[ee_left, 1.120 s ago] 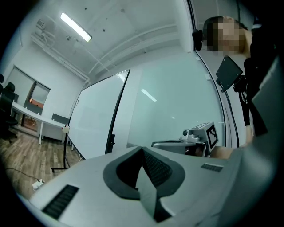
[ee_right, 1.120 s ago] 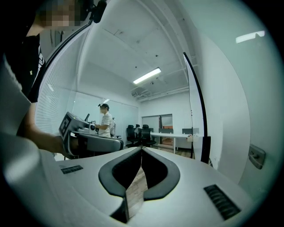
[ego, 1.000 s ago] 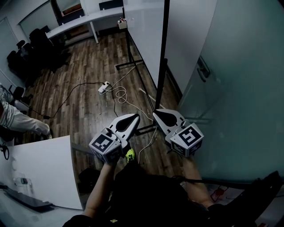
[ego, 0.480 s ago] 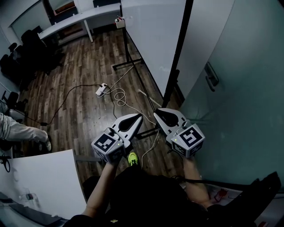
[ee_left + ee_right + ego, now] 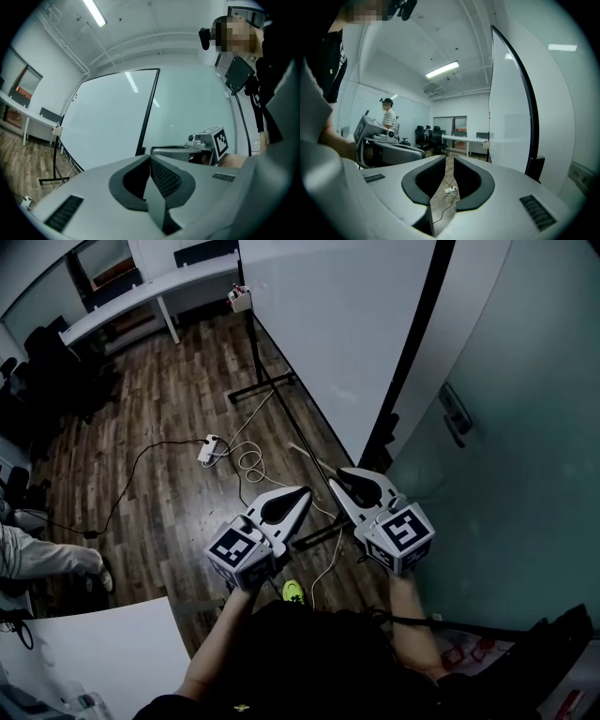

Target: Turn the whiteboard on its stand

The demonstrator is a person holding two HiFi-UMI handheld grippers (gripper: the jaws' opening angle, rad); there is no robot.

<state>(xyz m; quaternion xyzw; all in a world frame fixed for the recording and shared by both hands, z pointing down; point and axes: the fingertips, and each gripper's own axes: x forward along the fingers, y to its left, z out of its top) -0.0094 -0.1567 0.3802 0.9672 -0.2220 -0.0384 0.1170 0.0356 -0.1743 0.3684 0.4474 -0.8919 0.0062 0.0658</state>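
The left gripper [image 5: 302,493] is seen closed – in its own view the two dark pads [image 5: 161,176] meet at the tips and nothing is caught between them. The right gripper [image 5: 343,476] is parted only narrowly; its jaws have just been opening, and through the slim gap only the wood floor [image 5: 443,197] and a white power strip [image 5: 450,190] are seen, so nothing is held.

Both grippers are held side by side, roughly level and low over the floor, with their tips angled slightly toward each other and pointed to twelve o'clock in the head view. They are carried on the left forearm [image 5: 211,652] and the right forearm [image 5: 412,624], which reach up from six o'clock.

The whiteboard [image 5: 337,324] is found at about one o'clock of the grippers, upright and apart from both, its black edge post [image 5: 412,362] nearest the right gripper. The stand's foot [image 5: 267,381] is planted on the floor at eleven o'clock.

A small box [image 5: 239,298] is hung at the board's far end, at twelve o'clock – what it holds is too small to be told.

The power strip and its looped cable [image 5: 251,463] are laid at ten o'clock of the left gripper. A glass wall [image 5: 525,427] is seen at three o'clock.
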